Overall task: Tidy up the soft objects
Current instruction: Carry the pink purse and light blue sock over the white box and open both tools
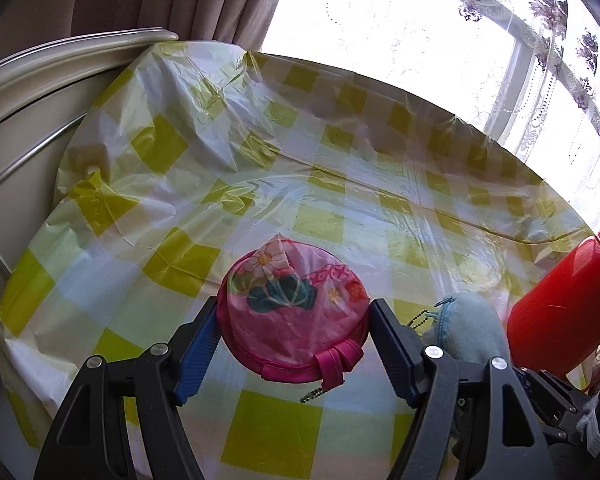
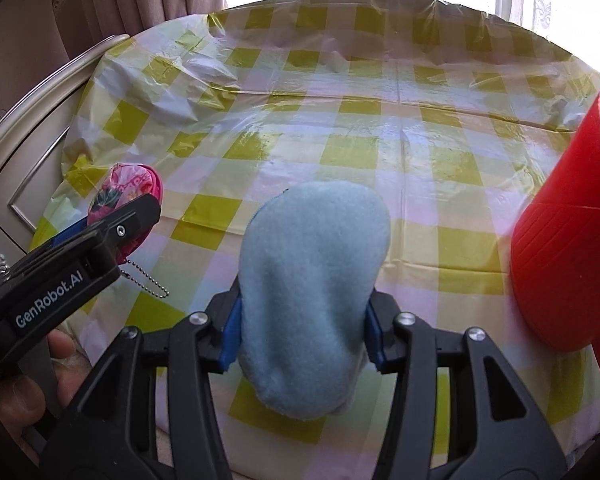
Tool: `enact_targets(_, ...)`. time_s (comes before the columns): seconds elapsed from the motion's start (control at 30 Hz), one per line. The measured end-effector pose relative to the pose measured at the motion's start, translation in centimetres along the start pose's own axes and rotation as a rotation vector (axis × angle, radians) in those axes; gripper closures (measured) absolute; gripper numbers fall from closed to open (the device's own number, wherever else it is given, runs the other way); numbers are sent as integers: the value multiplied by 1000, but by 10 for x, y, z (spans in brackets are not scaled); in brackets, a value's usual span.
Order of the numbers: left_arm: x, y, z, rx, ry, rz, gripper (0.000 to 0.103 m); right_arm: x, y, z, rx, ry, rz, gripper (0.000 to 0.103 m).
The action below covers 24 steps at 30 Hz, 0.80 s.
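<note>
A round pink pouch (image 1: 296, 304) with a flower print sits between the blue pads of my left gripper (image 1: 294, 310), which is shut on its sides. A bead chain (image 1: 312, 394) hangs under it. In the right wrist view the same pink pouch (image 2: 120, 188) is held above the cloth at the left, its chain dangling. A light blue plush pouch (image 2: 316, 280) fills my right gripper (image 2: 305, 300), whose pads press into both its sides. The blue plush pouch (image 1: 468, 320) also shows just right of the left gripper, zip side up.
A yellow-and-white checked plastic cloth (image 2: 340, 128) covers the table, wrinkled at the far left. A red plastic container (image 2: 572, 220) with a handle stands at the right edge. A cream cabinet (image 1: 28, 92) and curtains border the left; a bright window lies behind. A hand (image 2: 40, 380) grips the left tool.
</note>
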<state>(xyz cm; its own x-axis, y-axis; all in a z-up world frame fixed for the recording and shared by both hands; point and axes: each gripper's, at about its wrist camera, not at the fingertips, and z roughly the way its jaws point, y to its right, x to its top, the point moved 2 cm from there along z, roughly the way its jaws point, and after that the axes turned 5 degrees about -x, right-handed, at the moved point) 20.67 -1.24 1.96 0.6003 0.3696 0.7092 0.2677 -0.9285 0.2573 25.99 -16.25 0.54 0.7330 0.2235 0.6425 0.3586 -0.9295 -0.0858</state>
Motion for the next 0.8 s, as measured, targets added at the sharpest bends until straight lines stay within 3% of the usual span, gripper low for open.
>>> enact_targets(0.8,-71,128,-70,-188,-40,211,29,-71,86,-96,-115,32,131,50)
